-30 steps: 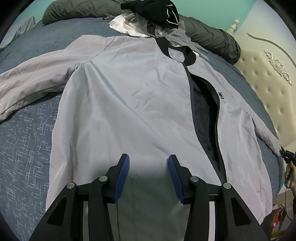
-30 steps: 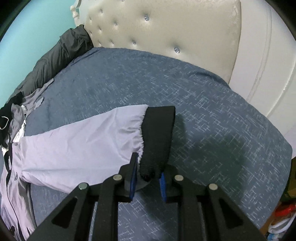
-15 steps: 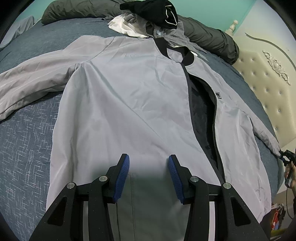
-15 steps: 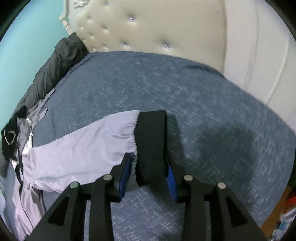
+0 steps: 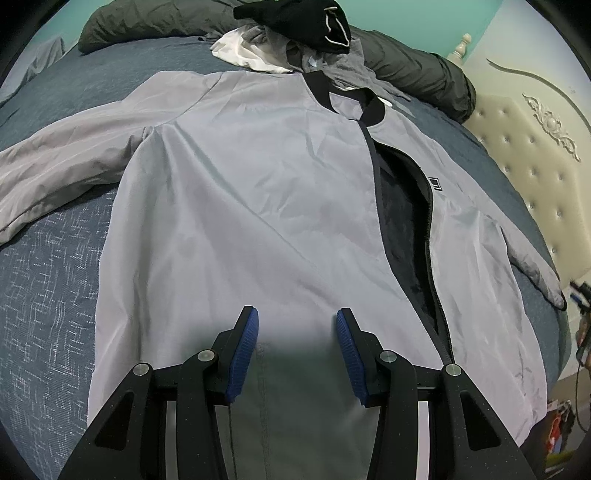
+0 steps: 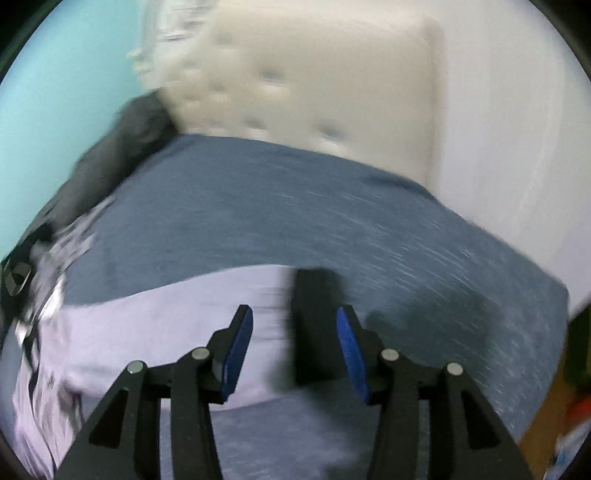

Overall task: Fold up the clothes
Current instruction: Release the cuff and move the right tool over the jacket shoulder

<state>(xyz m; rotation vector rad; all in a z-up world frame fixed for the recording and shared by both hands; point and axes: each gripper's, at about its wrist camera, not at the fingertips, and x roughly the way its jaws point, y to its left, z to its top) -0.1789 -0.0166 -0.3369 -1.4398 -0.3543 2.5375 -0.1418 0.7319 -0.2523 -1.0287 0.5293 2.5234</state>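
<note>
A light grey zip jacket (image 5: 258,206) with black collar lies spread front-up on the blue bed (image 5: 48,277), its zip partly undone. My left gripper (image 5: 297,325) hovers over the hem, open, its blue pads apart and pressing nothing. In the blurred right wrist view the jacket's right sleeve (image 6: 166,317) lies stretched out on the bed and ends in a black cuff (image 6: 314,295). My right gripper (image 6: 293,321) is just above that cuff with its jaws opening. The cuff lies below the gap and the pads do not press it.
A pile of black, white and grey clothes (image 5: 295,26) sits beyond the collar, against a dark grey duvet (image 5: 406,62). A cream tufted headboard (image 6: 295,74) bounds the bed past the sleeve. Bare blue cover (image 6: 295,206) stretches around the sleeve.
The right gripper's jaws have widened off the black cuff and the gripper has lifted; the cuff stays flat on the bed. The left gripper and the jacket body have not moved.
</note>
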